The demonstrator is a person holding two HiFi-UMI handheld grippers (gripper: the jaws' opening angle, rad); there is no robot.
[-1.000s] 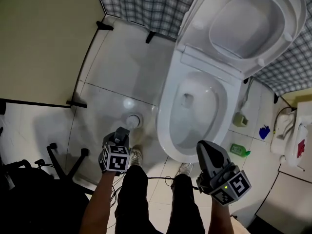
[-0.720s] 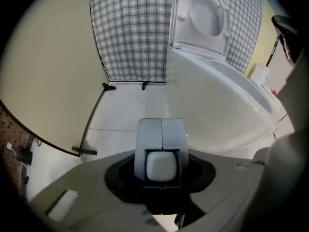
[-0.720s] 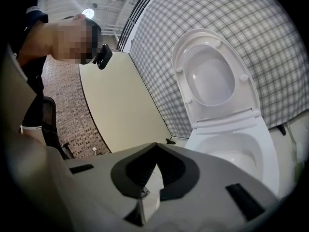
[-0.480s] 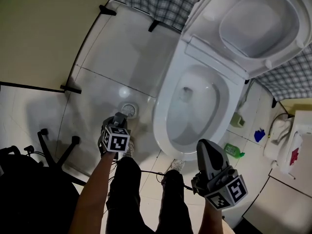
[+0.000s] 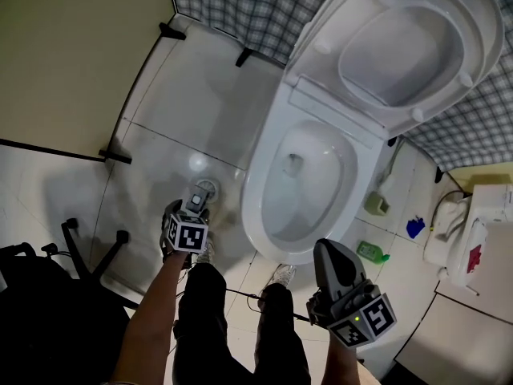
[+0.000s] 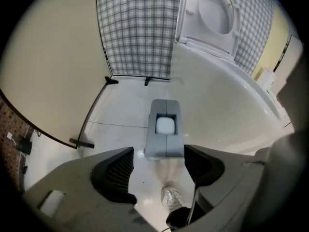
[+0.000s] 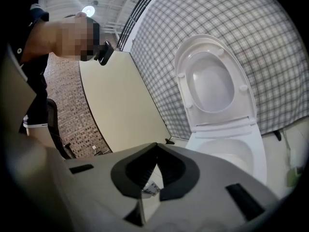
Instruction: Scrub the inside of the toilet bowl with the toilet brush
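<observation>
My left gripper [image 6: 159, 168] has come down toward the floor [image 5: 200, 95] beside the toilet, and its jaws have just been opening. They now stand spread wide. Just ahead of them, in line with the gap, is a grey block with a white insert, which I take to be the handle top of the toilet brush [image 6: 164, 134]. The pads are clear of it on both sides, so nothing is gripped yet. I read this as the reach for the brush: scrubbing has not begun, and the next move should be a close on that handle.

The toilet bowl [image 5: 253, 215] sits just to the right, with its lid [image 5: 401, 46] up. My right gripper [image 7: 154, 148] hangs in front of the bowl, its tips pressed together and holding nothing.

As for writing — none I can read. The cubes [image 5: 186, 236] carry only black-and-white square markers, and the green bottle [image 5: 370, 253] by the toilet is too small for a label to show.
</observation>
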